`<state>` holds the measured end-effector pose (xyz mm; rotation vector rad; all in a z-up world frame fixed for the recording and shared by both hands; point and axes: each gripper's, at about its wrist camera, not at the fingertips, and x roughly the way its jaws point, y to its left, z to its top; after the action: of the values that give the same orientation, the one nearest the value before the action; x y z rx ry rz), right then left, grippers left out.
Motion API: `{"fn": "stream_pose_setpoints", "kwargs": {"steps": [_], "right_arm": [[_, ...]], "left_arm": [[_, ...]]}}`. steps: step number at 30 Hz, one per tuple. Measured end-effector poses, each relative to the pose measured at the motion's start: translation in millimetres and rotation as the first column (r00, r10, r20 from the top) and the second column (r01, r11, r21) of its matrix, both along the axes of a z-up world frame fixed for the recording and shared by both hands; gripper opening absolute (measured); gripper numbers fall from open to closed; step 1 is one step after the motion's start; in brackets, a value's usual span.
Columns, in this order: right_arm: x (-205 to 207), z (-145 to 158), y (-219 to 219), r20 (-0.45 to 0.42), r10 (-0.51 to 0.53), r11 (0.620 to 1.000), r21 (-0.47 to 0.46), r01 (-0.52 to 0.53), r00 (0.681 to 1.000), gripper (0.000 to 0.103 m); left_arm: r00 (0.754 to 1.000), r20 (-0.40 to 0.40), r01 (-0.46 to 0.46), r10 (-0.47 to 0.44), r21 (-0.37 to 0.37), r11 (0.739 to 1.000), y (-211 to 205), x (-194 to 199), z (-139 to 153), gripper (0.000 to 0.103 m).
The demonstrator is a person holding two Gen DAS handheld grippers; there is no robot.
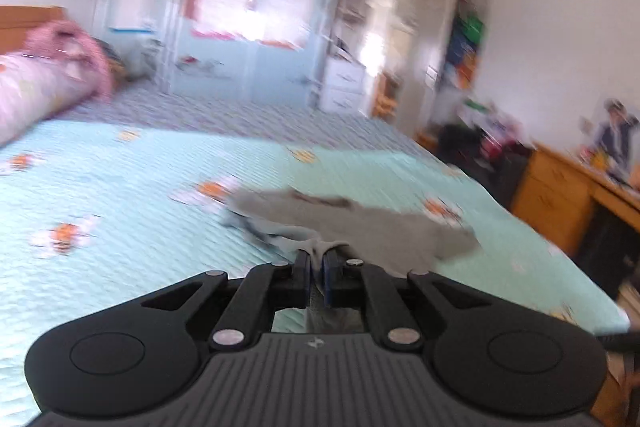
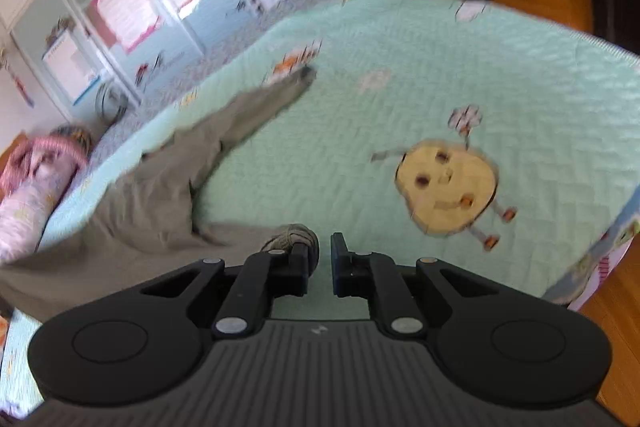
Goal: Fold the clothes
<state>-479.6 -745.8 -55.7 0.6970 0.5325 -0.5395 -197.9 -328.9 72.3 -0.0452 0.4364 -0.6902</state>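
Barely started: my left gripper pinches the grey garment; right gripper open, cuff lower-center, nothing folded.

Mint quilt, grey garment

The quilt is mint green with orange-and-white motifs and a yellow cartoon face; the garment is plain grey; the pillow is pink; the wardrobe doors are pale blue.

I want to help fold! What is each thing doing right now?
Left gripper: jaws shut on the gray shirt.
Right gripper: jaws open, holding nothing, cuff beside one finger.
Gray shirt: unfolded, spread on the bed, one sleeve stretched out.
Bed cover: laid flat.
Pink blanket: bunched up near the headboard.
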Motion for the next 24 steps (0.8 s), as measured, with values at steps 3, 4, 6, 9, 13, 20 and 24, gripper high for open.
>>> {"fn": "stream_pose_setpoints", "kwargs": {"steps": [3, 4, 6, 9, 13, 20, 24], "right_arm": [[15, -13, 16, -0.042, 0.108, 0.994, 0.011, -0.107, 0.993, 0.016], [19, -16, 22, -0.063, 0.133, 0.991, 0.000, -0.133, 0.989, 0.017], [26, -21, 33, -0.098, 0.173, 0.984, -0.014, -0.175, 0.980, 0.018], [28, -23, 38, -0.117, 0.199, 0.979, -0.015, -0.202, 0.973, 0.021], [17, -13, 33, -0.155, 0.221, 0.974, -0.011, -0.226, 0.963, 0.047], [-9, 3, 16, -0.078, 0.213, 0.974, 0.088, -0.206, 0.974, 0.057], [-3, 4, 0, -0.040, 0.131, 0.981, 0.151, -0.124, 0.991, 0.057]], "left_arm": [[0.998, -0.015, -0.054, 0.056, 0.079, 0.995, 7, 3, -10, 0.005], [0.997, -0.027, -0.064, 0.068, 0.131, 0.989, 4, 5, -20, 0.006], [0.995, -0.065, -0.055, 0.072, 0.227, 0.972, -6, 10, -43, 0.006], [0.982, -0.175, -0.015, 0.067, 0.284, 0.959, -8, 18, -75, 0.008], [0.966, -0.233, -0.026, 0.115, 0.353, 0.935, -6, 28, -97, 0.018], [0.905, -0.367, -0.128, 0.216, 0.249, 0.960, 46, 49, -90, 0.058], [0.886, -0.397, -0.177, 0.239, 0.186, 0.966, 63, 55, -82, 0.058]]}}
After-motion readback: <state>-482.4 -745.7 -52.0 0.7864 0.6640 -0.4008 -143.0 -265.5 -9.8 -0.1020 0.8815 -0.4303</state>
